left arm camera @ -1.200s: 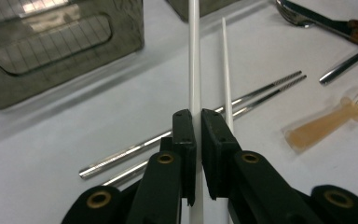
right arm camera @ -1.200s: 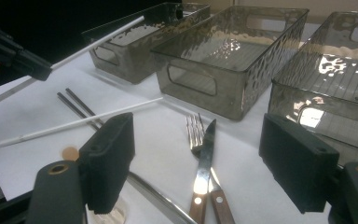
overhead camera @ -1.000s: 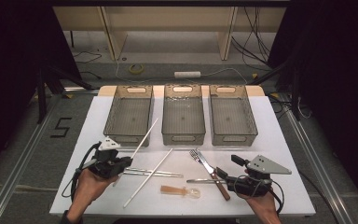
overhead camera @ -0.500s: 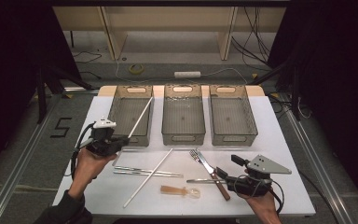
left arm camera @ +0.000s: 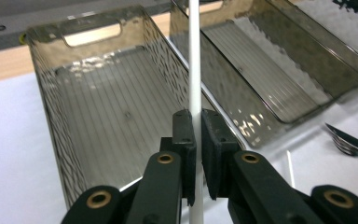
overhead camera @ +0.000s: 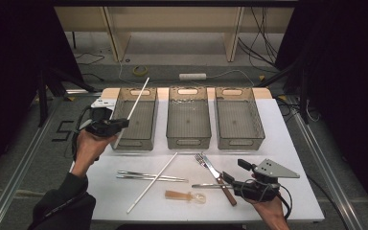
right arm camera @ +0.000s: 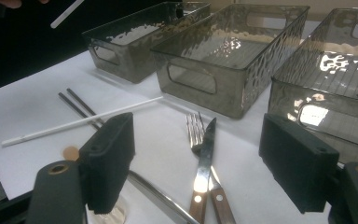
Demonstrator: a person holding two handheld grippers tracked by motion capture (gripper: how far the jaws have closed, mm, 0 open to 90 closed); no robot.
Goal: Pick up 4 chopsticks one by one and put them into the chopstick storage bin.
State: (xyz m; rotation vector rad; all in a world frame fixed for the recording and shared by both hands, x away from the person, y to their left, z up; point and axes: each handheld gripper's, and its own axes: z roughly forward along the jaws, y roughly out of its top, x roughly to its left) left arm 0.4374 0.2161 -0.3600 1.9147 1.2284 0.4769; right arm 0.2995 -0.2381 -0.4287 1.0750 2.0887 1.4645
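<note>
Chopstick (left arm camera: 194,56) pinched in left tongs (overhead camera: 120,122) over upper-left bin (overhead camera: 135,120), undropped; right tongs (overhead camera: 227,177) spread, remaining cutlery (overhead camera: 214,171) unsorted.

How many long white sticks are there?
2. One white stick is clamped in the left gripper, slanting up over the left bin. The other white stick lies on the table, crossing the metal chopsticks. None seem hidden.
</note>
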